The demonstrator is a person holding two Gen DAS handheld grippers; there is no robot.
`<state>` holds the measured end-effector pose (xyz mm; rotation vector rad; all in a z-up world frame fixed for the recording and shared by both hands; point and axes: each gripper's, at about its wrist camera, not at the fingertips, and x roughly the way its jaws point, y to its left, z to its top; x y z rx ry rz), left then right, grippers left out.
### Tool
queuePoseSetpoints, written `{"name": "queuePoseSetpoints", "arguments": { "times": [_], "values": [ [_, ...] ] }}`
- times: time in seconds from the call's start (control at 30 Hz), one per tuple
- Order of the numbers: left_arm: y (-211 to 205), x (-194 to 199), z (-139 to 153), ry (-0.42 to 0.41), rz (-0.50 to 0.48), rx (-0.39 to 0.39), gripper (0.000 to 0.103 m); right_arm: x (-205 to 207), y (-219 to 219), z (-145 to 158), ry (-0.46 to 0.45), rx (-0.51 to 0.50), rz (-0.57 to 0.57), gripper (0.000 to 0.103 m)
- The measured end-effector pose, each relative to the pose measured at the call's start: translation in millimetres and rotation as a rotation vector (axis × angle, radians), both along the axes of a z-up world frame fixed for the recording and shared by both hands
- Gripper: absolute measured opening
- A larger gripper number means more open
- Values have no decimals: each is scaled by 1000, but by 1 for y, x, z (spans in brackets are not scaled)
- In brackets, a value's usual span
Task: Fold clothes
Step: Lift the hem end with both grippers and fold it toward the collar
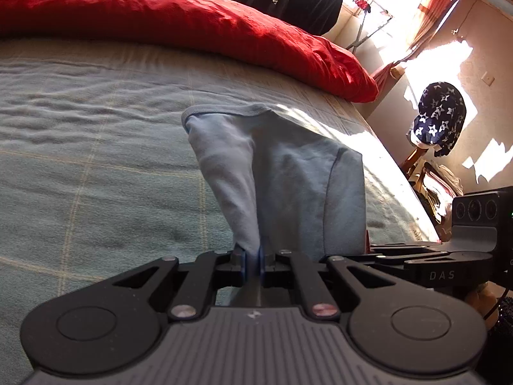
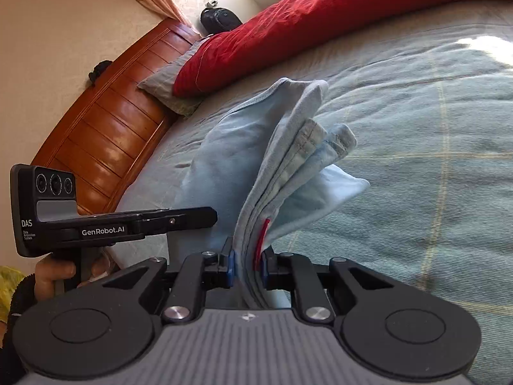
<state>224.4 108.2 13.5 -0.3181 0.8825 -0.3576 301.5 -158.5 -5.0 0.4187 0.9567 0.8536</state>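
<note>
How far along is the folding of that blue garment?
Partly done, it seems: the light blue garment is already doubled into several layers, its hems stacked together. In hand: the left gripper and right gripper are each shut on it, holding it above the bed. Left: laying it down flat, and perhaps a last fold. No finished pile is visible.

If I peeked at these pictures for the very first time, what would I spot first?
Probably the soft light blue garment, lifted off the grey-green checked bedspread in the middle, pinched by the left gripper and, in bunched layers, by the right gripper. Next, the big crumpled bright red duvet heaped along the far side of the bed.
</note>
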Motion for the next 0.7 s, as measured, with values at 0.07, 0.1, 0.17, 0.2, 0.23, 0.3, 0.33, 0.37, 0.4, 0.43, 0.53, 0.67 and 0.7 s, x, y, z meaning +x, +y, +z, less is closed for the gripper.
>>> {"name": "queuePoseSetpoints", "arguments": {
  "times": [0.07,0.1,0.17,0.2,0.23,0.3,0.33,0.37,0.4,0.43,0.53,0.67,0.7],
  "values": [
    [24,-5,4,-5,39,11,5,2,33,2,5,4,44,17],
    [38,-8,5,-5,62,18,5,3,49,4,7,6,66,17],
    [67,-14,8,-3,109,28,5,5,81,6,12,9,108,17],
    [78,-16,9,-3,125,30,5,6,94,6,14,10,124,17],
    [92,-18,9,-2,145,35,5,7,109,7,15,11,142,17],
    [120,-21,9,1,187,46,5,8,141,8,20,15,177,18],
    [132,-21,9,1,202,52,5,8,156,9,23,17,195,18],
    [143,-22,9,2,216,57,5,9,167,9,26,19,206,18],
    [154,-22,9,3,230,62,5,10,183,8,32,20,223,18],
    [166,-22,9,4,244,67,5,11,197,8,37,21,237,18],
    [202,-21,6,11,286,74,5,14,233,6,47,26,271,18],
    [242,-18,0,19,333,79,5,18,282,5,56,32,326,19],
    [251,-17,-1,21,347,82,5,18,293,5,57,32,339,19]
  ]
}}
